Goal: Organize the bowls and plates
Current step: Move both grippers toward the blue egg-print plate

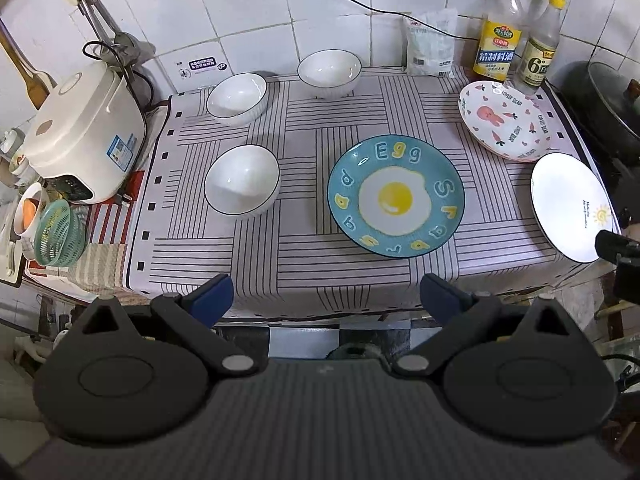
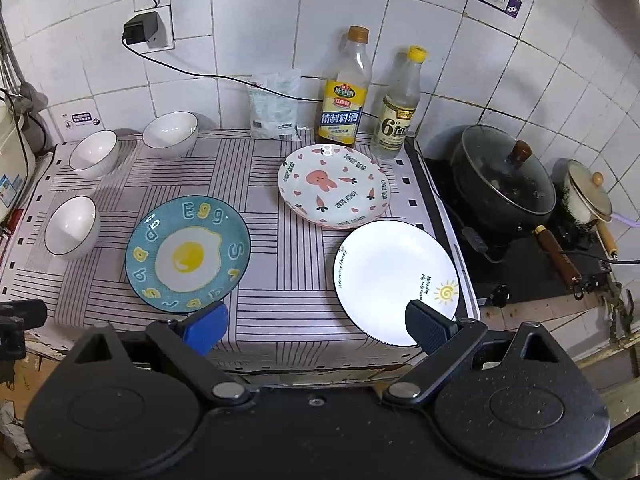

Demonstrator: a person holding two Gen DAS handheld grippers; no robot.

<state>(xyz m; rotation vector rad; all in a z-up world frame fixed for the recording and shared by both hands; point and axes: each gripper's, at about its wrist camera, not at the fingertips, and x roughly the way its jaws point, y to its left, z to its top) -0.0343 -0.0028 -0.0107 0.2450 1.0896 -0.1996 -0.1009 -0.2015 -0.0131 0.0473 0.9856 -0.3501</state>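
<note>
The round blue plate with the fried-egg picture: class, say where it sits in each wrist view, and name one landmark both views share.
Left wrist view: the round blue plate with the fried-egg picture lies right of centre on the striped tablecloth.
Right wrist view: the same plate lies left of centre, just beyond the left blue finger.
Shared landmark: the yellow-labelled cooking-wine bottle against the tiled wall.

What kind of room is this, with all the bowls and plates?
It looks like a small home kitchen. A rice cooker sits at one end of the counter, a lidded pot stands on a stove at the other, and bottles of cooking liquids lean by the tiled wall.
</note>
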